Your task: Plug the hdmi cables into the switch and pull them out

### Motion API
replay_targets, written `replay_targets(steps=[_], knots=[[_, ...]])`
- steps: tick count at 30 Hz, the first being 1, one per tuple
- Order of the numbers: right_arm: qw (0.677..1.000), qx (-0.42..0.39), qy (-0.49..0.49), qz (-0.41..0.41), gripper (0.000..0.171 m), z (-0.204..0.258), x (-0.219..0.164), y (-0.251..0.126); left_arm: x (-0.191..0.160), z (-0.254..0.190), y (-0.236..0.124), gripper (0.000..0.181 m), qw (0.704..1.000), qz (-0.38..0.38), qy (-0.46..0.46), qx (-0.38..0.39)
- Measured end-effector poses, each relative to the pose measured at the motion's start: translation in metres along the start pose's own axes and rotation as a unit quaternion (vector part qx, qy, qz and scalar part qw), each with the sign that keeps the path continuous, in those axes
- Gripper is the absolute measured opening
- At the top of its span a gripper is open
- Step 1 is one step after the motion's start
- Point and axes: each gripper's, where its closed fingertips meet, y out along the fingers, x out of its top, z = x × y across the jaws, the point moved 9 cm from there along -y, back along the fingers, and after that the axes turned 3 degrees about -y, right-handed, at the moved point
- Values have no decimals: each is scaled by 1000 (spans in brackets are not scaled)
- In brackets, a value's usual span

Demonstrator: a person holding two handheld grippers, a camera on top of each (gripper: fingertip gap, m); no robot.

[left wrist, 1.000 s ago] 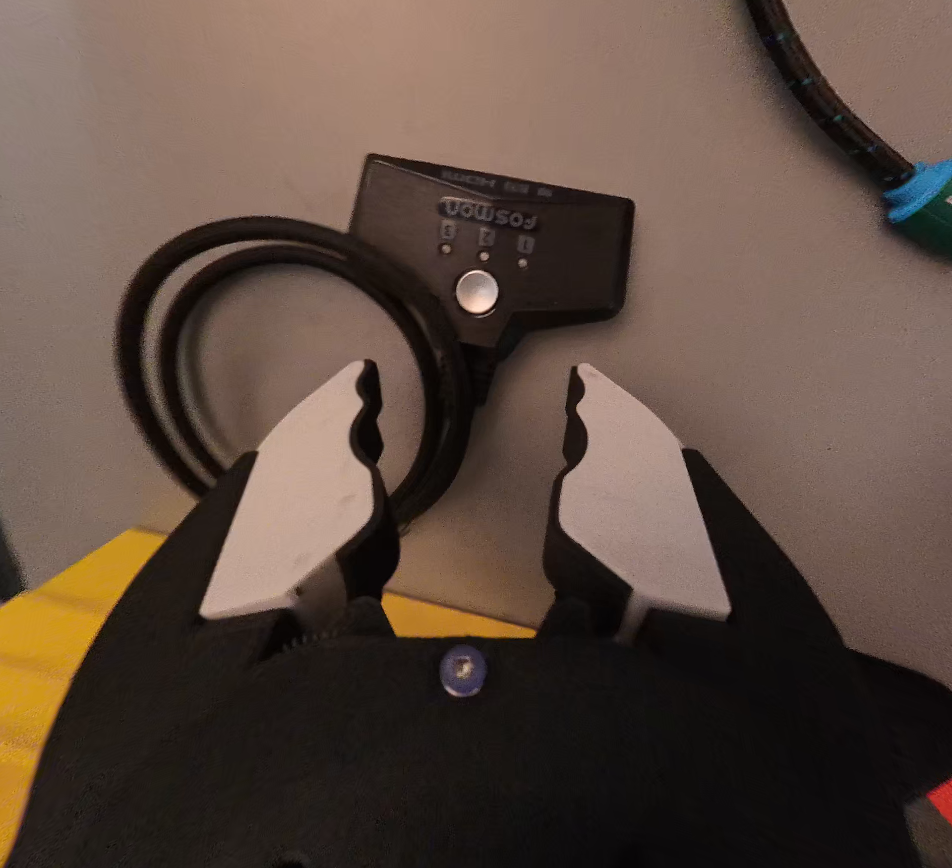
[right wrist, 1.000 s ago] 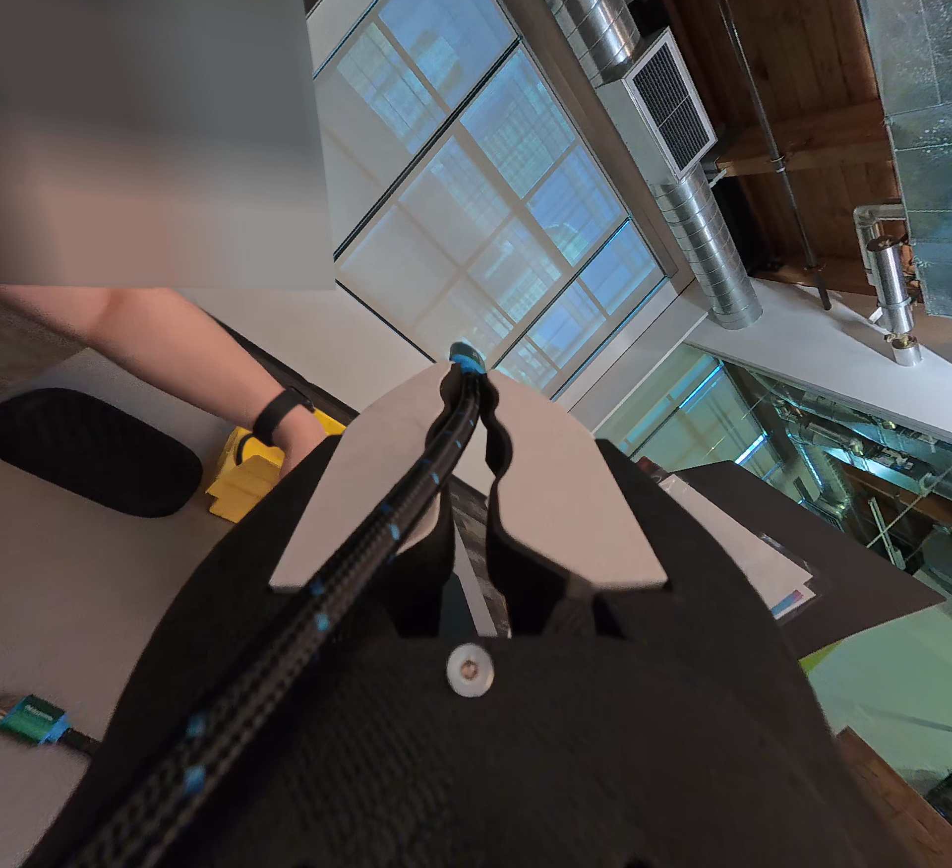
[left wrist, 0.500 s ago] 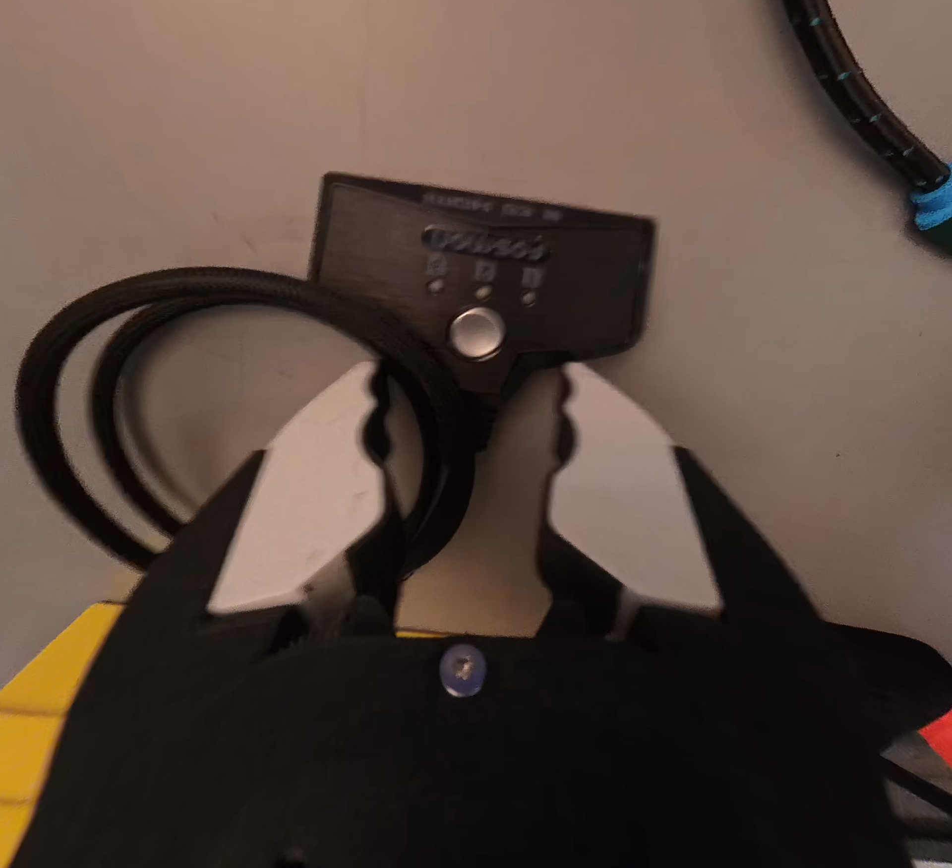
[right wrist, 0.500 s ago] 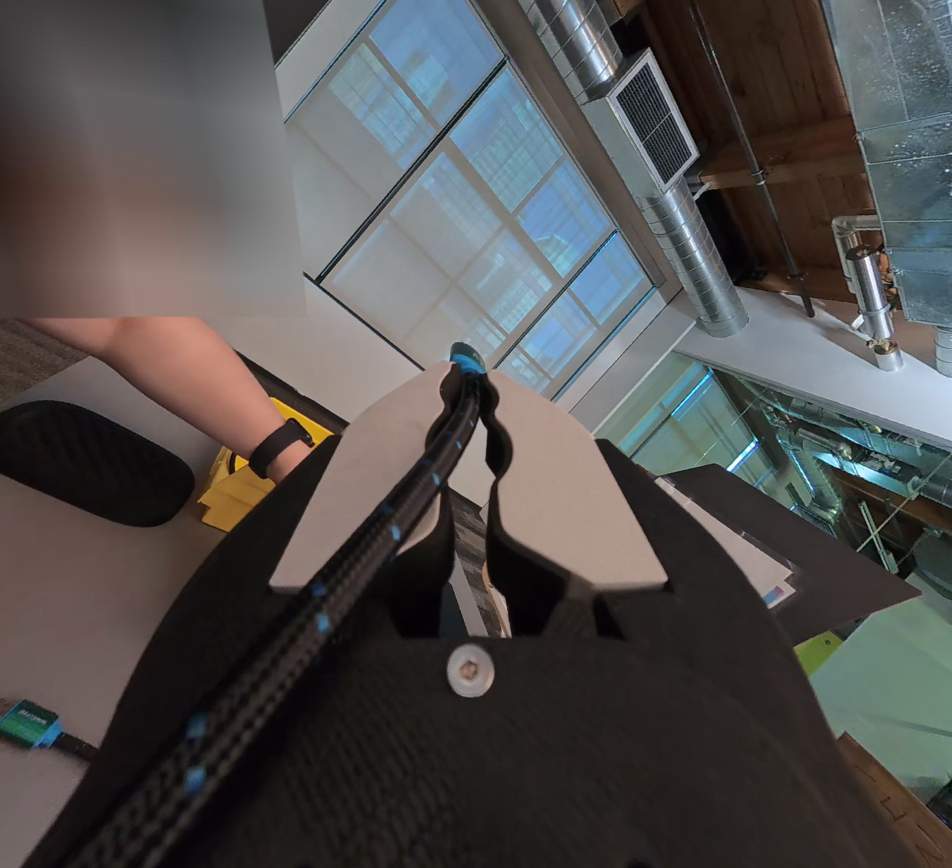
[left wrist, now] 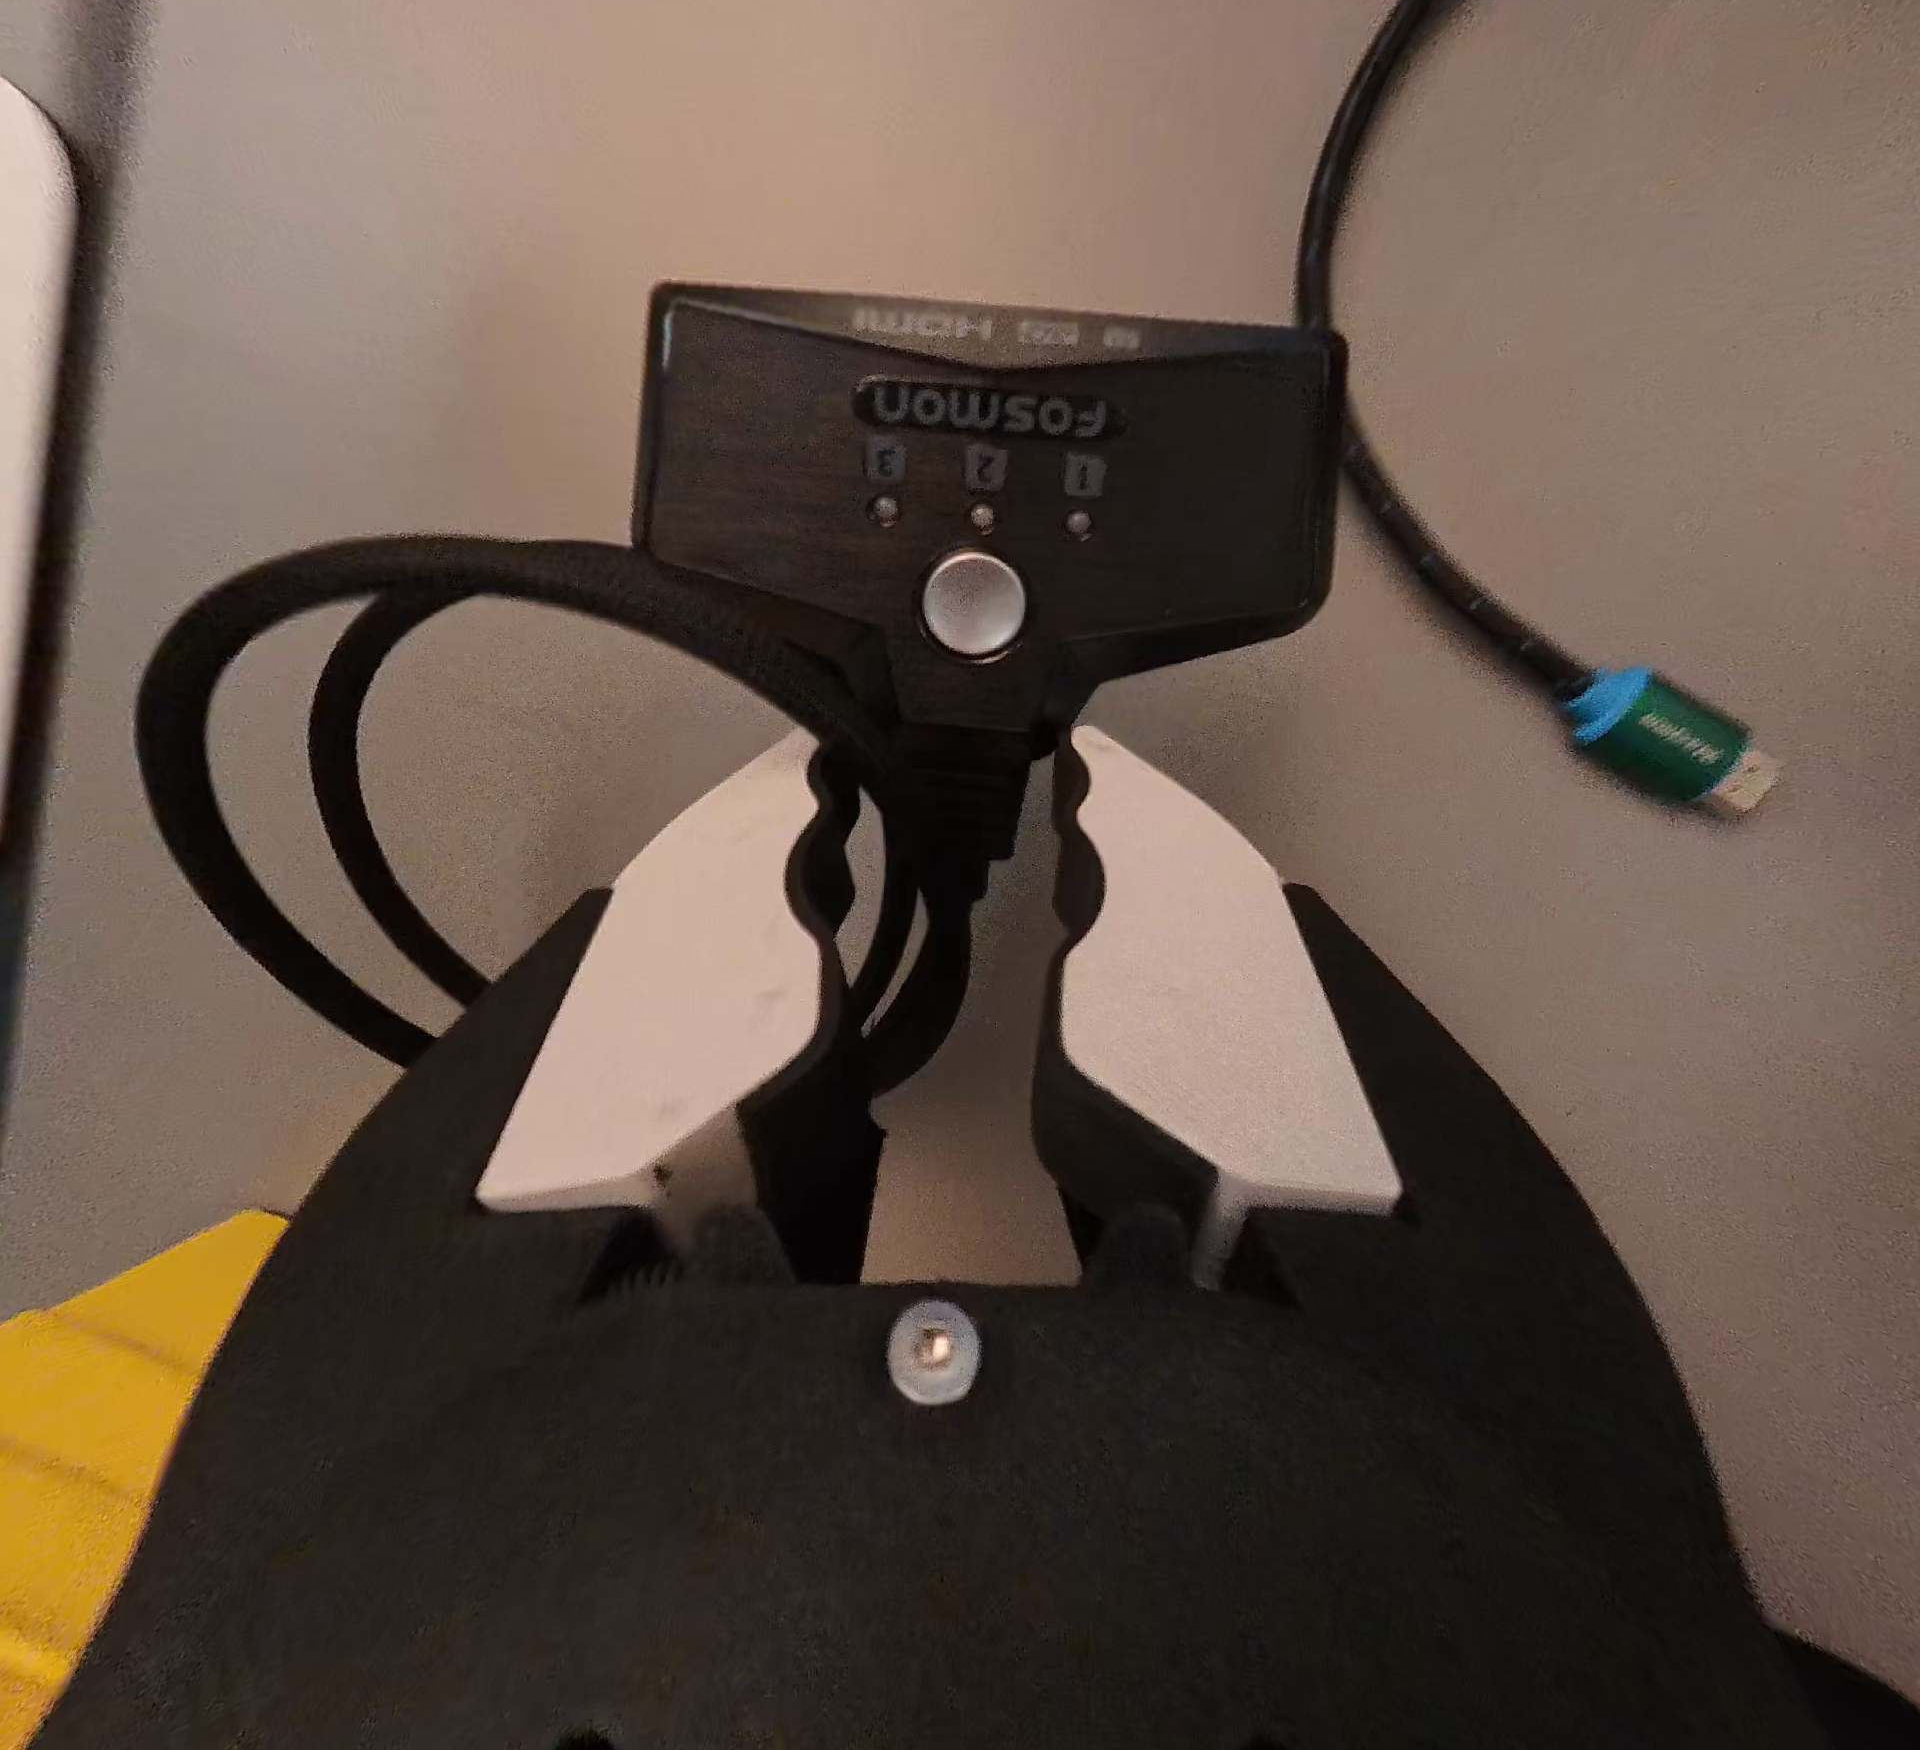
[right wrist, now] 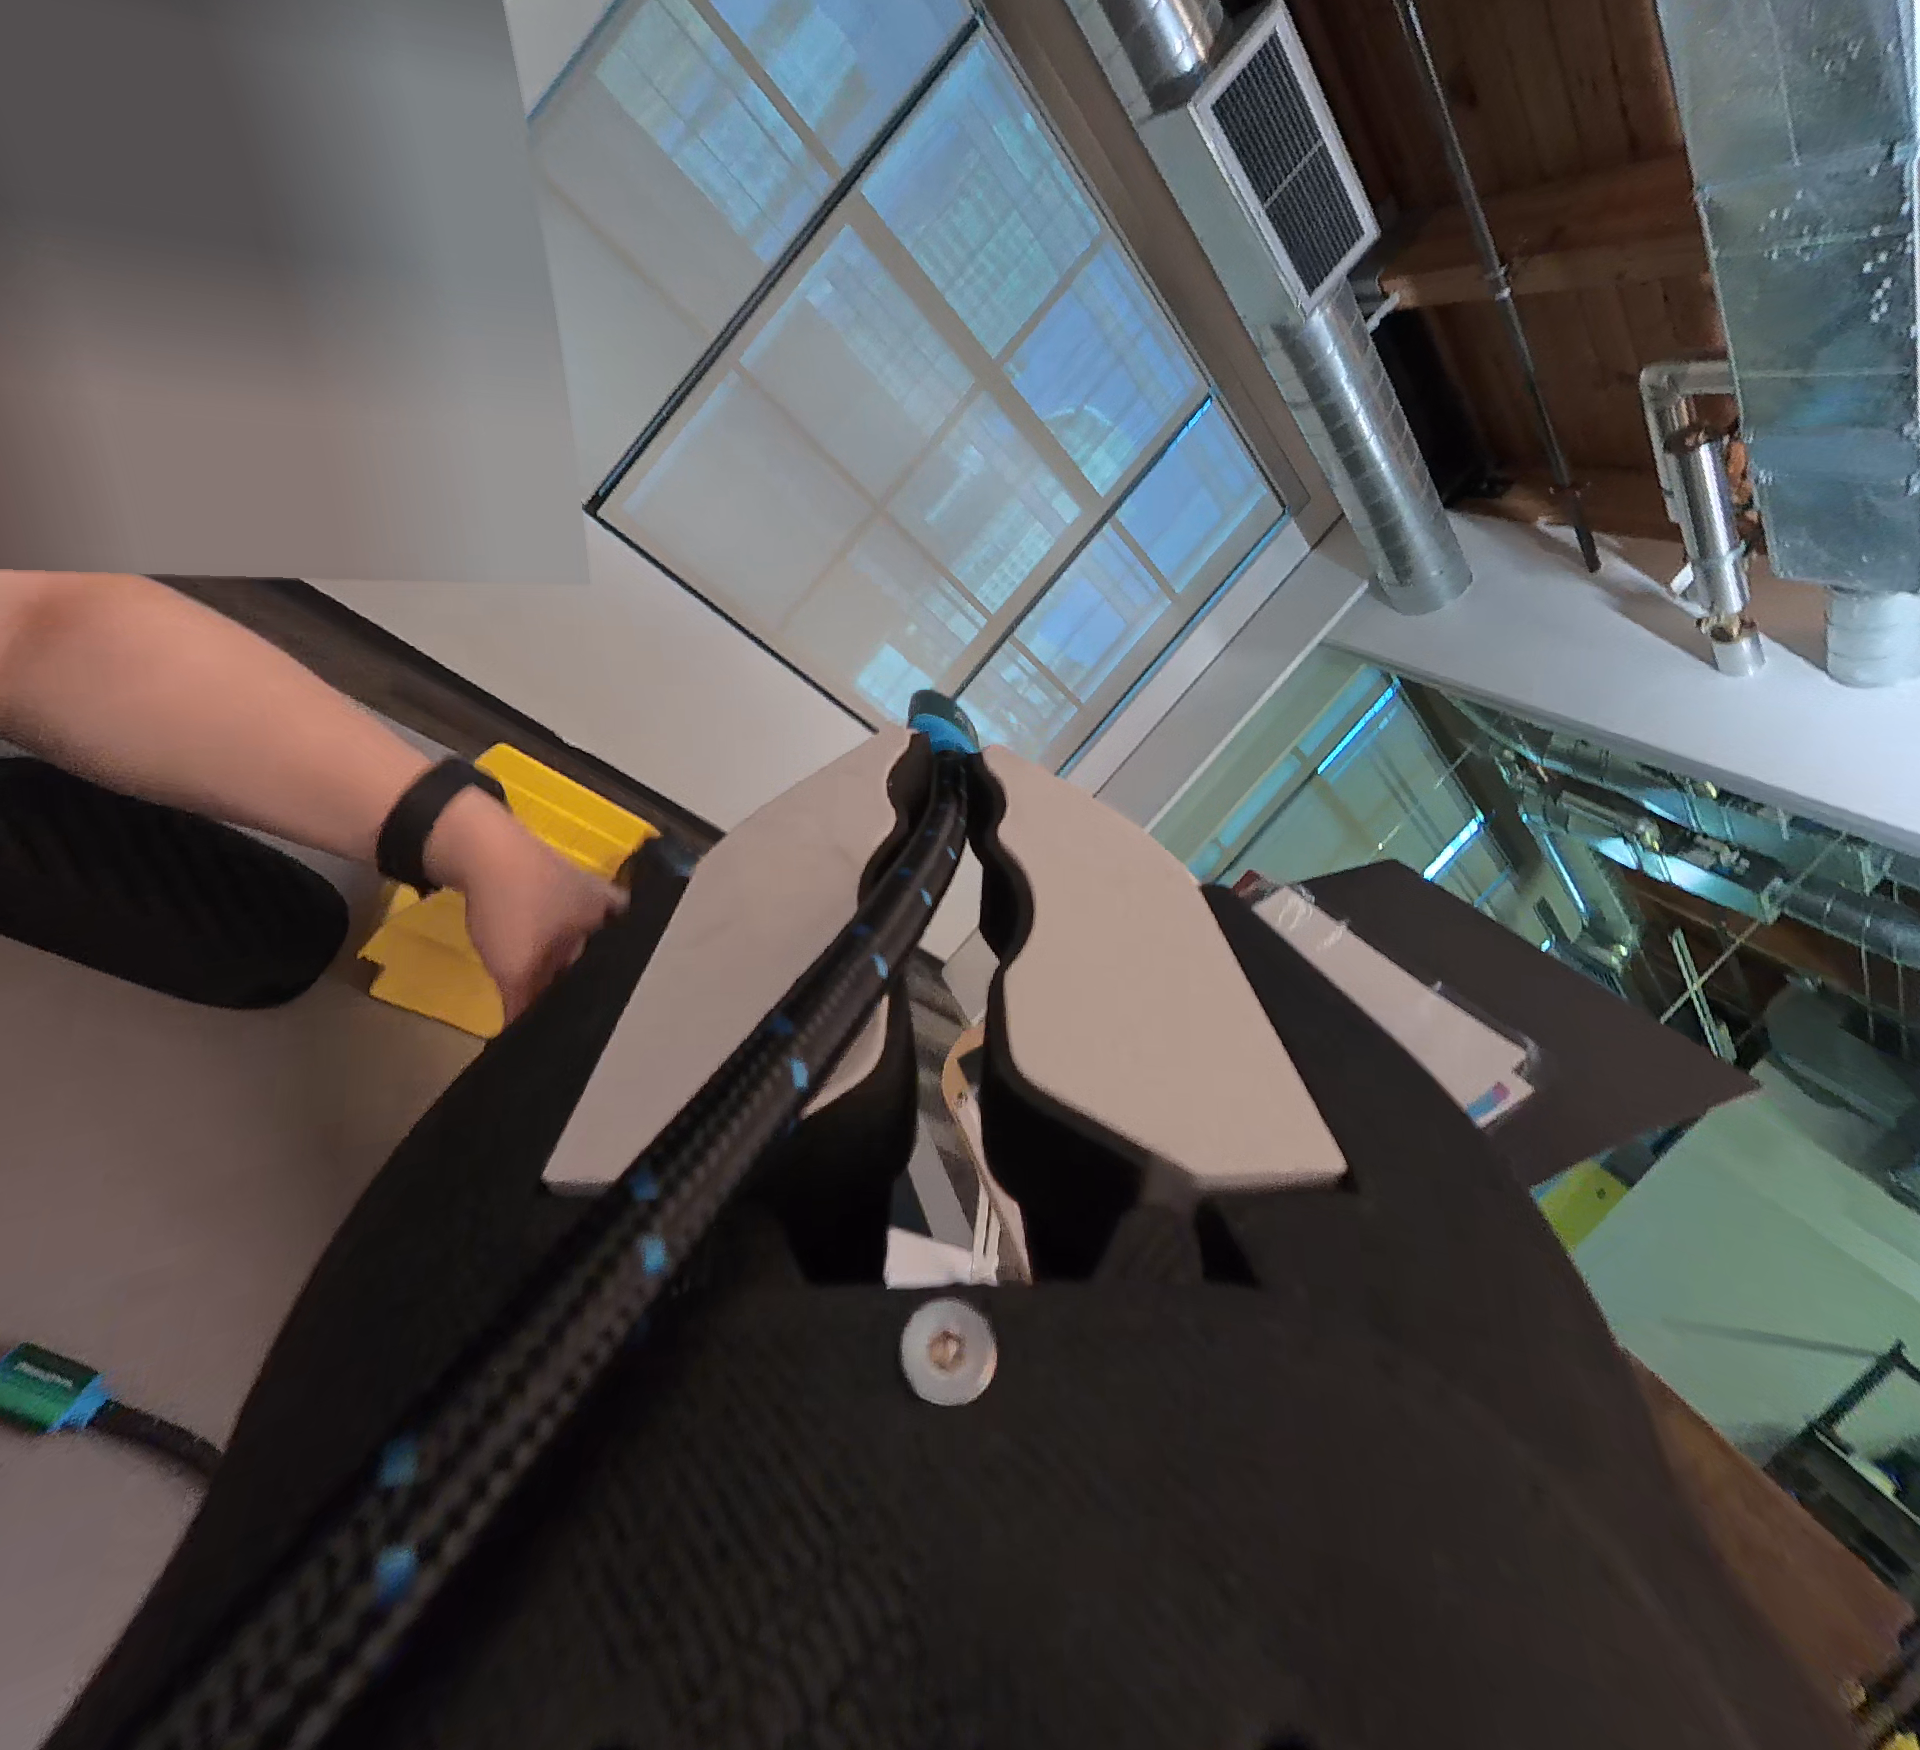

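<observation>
The black HDMI switch (left wrist: 987, 474) lies on the grey table, with its own black cable (left wrist: 260, 765) looped to its left. My left gripper (left wrist: 945, 750) has closed on the switch's narrow neck, with a strand of the looped cable caught beside the left finger (left wrist: 707, 952). A green HDMI plug with a blue collar (left wrist: 1652, 744) lies loose to the right of the switch. My right gripper (right wrist: 940, 755) is shut on a braided black HDMI cable (right wrist: 790, 1056). It holds the cable just behind its blue collar (right wrist: 935, 718), tilted up off the table; the plug itself is hidden.
A yellow block (left wrist: 94, 1440) sits at the lower left, and it also shows in the right wrist view (right wrist: 540, 827) under a person's hand with a black wristband (right wrist: 436, 817). A second green plug (right wrist: 42, 1383) lies on the table. A black pad (right wrist: 156, 890) lies at the left.
My left gripper has moved forward to the switch and its fingers have closed in on the neck. My right gripper still holds its cable and has barely moved.
</observation>
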Motion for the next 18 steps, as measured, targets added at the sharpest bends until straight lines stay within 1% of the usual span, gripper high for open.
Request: replay_targets(steps=[1,3,4,5,7,9,11,14,16,18], knots=[[1000,0,0,6,6,0,-3,1,5,-2,-10,35,1000,-26,6,3],[1000,2,-2,17,6,1,-6,3,13,-5,-32,34,997,-74,33,9],[1000,3,-4,23,5,-3,-8,-3,17,-7,-42,33,994,-96,47,10],[999,5,-7,31,5,-2,-9,-2,19,-8,-51,29,991,-120,57,10],[998,11,-20,54,6,0,-11,0,22,-9,-66,28,984,-167,66,3],[996,21,-37,80,6,6,-11,9,23,-6,-77,24,974,-217,58,2],[993,35,-52,104,6,13,-13,16,22,-4,-86,22,958,-280,52,-13],[990,51,-54,120,6,20,-20,31,18,-1,-94,20,936,-347,42,-33],[990,43,-49,125,6,23,-26,41,11,1,-99,20,921,-383,27,-60],[991,5,-38,128,6,21,-37,44,4,4,-104,19,906,-412,7,-93]])
